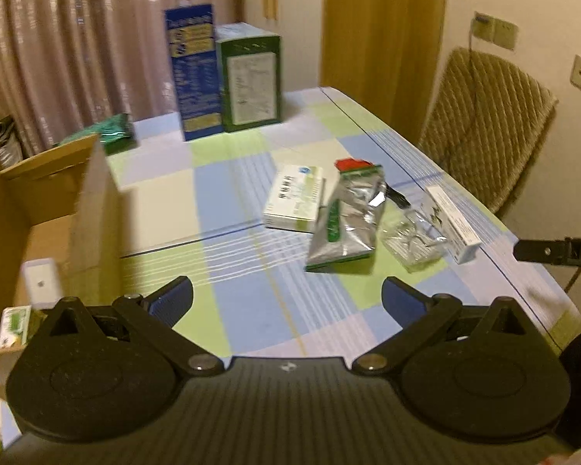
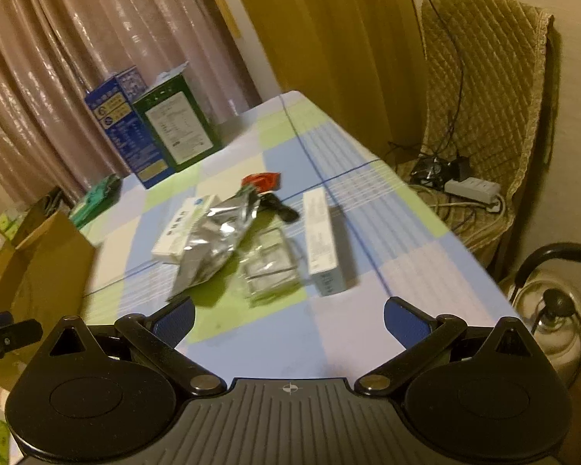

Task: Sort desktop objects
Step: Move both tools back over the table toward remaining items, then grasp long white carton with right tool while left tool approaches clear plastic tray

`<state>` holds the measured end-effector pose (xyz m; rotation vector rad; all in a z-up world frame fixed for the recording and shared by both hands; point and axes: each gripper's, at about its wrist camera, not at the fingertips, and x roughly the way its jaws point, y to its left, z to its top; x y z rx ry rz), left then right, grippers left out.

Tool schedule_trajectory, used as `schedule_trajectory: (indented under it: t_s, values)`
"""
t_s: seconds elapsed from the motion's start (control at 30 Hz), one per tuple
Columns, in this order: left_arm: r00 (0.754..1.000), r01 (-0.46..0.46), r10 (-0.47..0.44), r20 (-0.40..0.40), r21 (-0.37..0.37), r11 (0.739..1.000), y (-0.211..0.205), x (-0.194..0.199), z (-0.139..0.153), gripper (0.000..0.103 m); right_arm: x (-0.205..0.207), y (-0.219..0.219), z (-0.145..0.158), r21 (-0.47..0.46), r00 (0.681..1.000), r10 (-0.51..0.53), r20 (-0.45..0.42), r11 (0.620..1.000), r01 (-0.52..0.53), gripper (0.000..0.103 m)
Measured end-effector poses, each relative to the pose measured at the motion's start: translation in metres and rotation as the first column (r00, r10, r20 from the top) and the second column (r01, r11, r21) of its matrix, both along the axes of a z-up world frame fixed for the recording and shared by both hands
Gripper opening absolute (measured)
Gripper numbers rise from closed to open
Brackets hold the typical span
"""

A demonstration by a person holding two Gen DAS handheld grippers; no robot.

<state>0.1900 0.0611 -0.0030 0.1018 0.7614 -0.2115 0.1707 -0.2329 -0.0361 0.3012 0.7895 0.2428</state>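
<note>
Now you are between picks: both the left gripper point(image 1: 286, 302) and right gripper point(image 2: 288, 319) have jaws released, empty. Next, reach the silver pouch point(image 1: 344, 217) at one o'clock on the counter point(image 1: 232, 201), then carry it to the cardboard box point(image 1: 38, 209) at nine.

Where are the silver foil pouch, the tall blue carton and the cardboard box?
Silver foil pouch point(image 1: 348, 217): left wrist view, on its crinkled middle.
Tall blue carton point(image 1: 193, 73): left wrist view, on its printed front face.
Cardboard box point(image 1: 93, 209): left wrist view, on its raised flap beside the table.
</note>
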Motion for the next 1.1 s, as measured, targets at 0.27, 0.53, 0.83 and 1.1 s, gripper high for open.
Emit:
schedule_trajectory:
  t_s: [0.27, 0.53, 0.83, 1.1]
  values:
    - [0.994, 0.107, -0.106, -0.032, 0.024, 0.994, -0.039, 0.029, -0.023, 0.102, 0.032, -0.006, -0.019, -0.057, 0.999, 0.035, -0.007, 0.998, -0.035, 0.101]
    - [0.988, 0.144, -0.143, -0.052, 0.008, 0.990, -0.073, 0.048, -0.043, 0.102, 0.073, -0.004, -0.037, -0.116, 0.994, 0.105, -0.030, 0.987, -0.108, 0.082]
    - [0.984, 0.157, -0.157, -0.081, -0.006, 0.988, -0.093, 0.057, -0.060, 0.102, 0.108, 0.004, -0.059, -0.138, 0.981, 0.182, -0.070, 0.972, -0.190, 0.065]
    - [0.988, 0.139, -0.142, -0.062, -0.050, 0.989, -0.103, 0.064, -0.068, 0.099, 0.133, 0.015, -0.067, -0.168, 0.973, 0.212, -0.089, 0.960, -0.224, 0.039]
